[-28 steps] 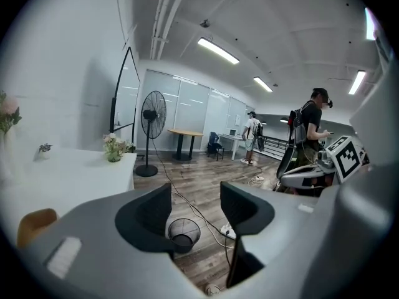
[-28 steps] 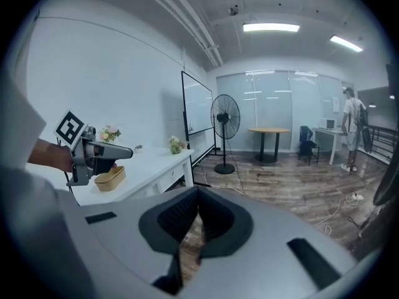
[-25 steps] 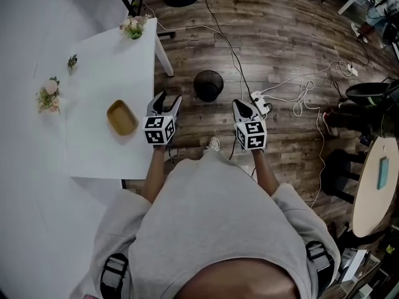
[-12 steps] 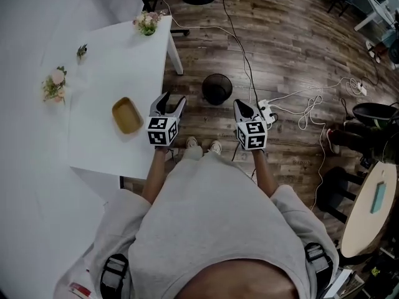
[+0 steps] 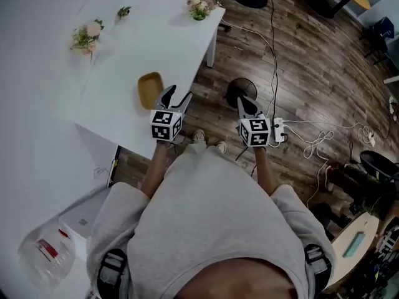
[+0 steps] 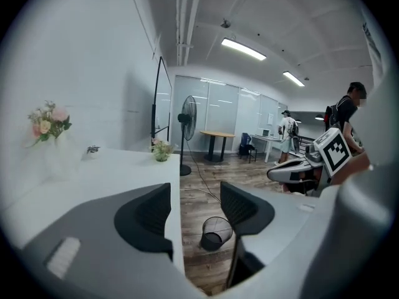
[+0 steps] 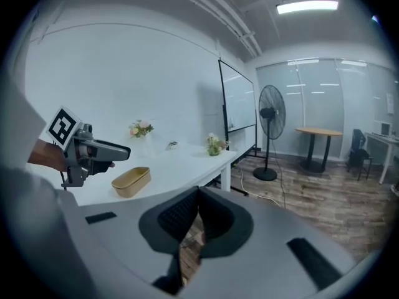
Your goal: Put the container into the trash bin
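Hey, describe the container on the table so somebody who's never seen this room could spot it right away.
Find the big white table standing on the wood floor. The container lies on its near part, close to the edge by the person. It is a shallow, tan, open oblong tray, and everything else on the table is a small bunch of flowers.

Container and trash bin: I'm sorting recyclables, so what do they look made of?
The container looks like matte tan paper pulp or fibre: dull, even colour, no shine. The trash bin seems black wire mesh, likely metal: its wall looks see-through.
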A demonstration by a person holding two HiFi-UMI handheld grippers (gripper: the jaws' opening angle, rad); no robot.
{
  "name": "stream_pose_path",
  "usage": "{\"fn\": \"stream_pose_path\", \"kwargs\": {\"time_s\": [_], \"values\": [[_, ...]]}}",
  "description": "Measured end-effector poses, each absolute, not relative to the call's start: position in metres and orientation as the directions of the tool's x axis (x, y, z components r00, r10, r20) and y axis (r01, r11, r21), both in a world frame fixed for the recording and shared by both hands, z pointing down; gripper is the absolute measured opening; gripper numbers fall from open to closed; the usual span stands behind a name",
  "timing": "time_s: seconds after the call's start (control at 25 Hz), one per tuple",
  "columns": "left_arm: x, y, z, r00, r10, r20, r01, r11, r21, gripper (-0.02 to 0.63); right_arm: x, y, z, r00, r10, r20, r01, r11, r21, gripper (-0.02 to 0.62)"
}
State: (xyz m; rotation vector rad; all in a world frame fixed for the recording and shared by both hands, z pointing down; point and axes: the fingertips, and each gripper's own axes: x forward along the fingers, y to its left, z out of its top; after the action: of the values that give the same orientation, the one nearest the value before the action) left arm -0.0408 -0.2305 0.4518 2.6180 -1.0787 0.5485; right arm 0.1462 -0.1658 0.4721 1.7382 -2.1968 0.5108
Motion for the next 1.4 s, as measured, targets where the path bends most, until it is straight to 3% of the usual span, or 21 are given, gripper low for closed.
{"fn": "stream_pose_path", "kwargs": {"time_s": [0.48, 0.72, 1.16, 1.4], "values": [[-0.154, -0.244, 0.451, 0.482, -0.755, 0.445, -0.857, -0.512, 0.06, 0.252, 0.051, -0.216, 0.477, -0.426, -0.789, 0.444, -0.898, 0.427, -0.102, 0.014], [-0.175, -0.243, 0.465, 0.468, -0.724, 0.507, -0.833, -0.553, -0.022, 0.252, 0.03, -0.223, 0.483, -0.455, -0.763, 0.459, -0.88, 0.464, -0.101, 0.014], [-0.154, -0.226, 0.523, 0.476, -0.498, 0.725, -0.535, -0.818, -0.21, 0.252, 0.044, -0.211, 0.492, -0.416, -0.765, 0.491, -0.899, 0.427, -0.097, 0.014], [-0.154, -0.219, 0.555, 0.375, -0.403, 0.835, -0.244, -0.912, -0.33, 0.252, 0.054, -0.205, 0.495, -0.393, -0.77, 0.504, -0.912, 0.397, -0.104, 0.014]]}}
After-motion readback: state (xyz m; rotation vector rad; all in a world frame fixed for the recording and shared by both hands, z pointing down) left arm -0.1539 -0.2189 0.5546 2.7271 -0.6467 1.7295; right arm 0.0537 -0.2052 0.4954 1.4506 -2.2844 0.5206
